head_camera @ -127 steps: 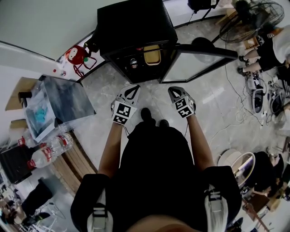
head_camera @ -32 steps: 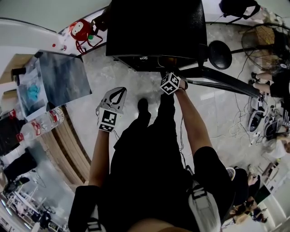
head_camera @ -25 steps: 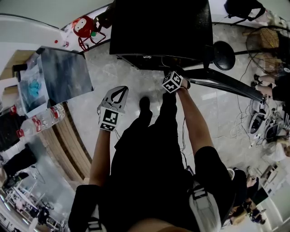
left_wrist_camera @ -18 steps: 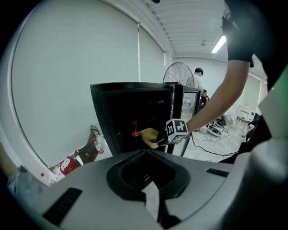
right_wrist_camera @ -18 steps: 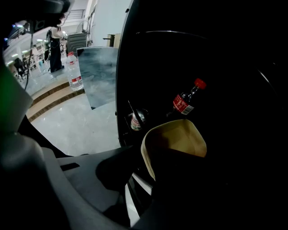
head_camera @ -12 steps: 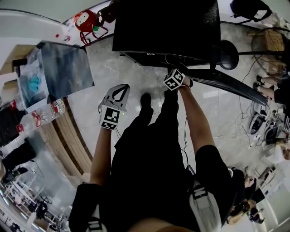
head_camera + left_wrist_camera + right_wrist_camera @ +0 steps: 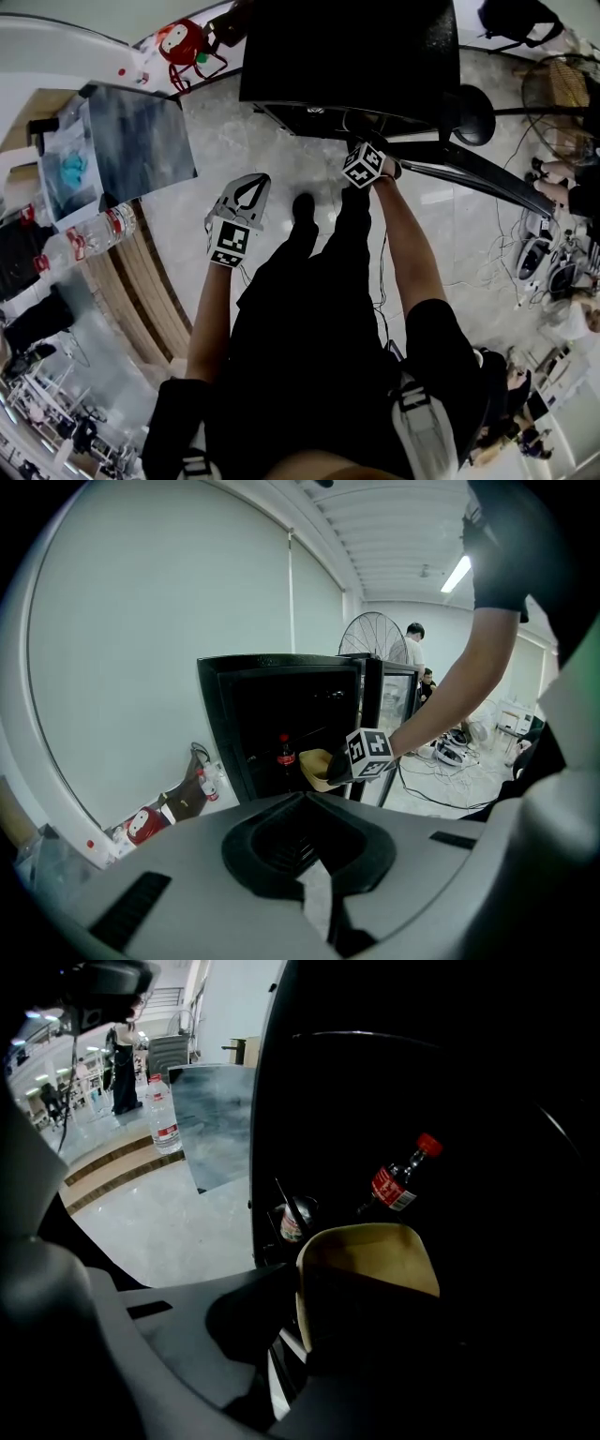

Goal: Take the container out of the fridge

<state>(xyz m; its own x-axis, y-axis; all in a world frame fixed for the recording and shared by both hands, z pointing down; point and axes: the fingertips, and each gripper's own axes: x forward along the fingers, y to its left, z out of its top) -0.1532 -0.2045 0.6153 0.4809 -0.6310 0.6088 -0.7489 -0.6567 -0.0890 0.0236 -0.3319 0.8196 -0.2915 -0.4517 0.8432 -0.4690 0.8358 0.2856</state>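
1. Now the right tongs [image 7: 367, 157] are reaching into the open black fridge [image 7: 347, 47] and squeezing tight on the side wall of the tan container [image 7: 370, 1260].
2. The container is sitting at the front of the fridge, near a cola bottle [image 7: 398, 1185], so it is easy to reach.
3. The left tongs [image 7: 248, 187] are waiting outside, pinched together and holding nothing, probably to keep out of the way.
4. Next, I think, is pulling it out gently.

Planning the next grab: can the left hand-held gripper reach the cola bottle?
Probably yes: the fridge stands open, the cola bottle unblocked beside the container that the right hand-held gripper holds; the left hand-held gripper is empty.
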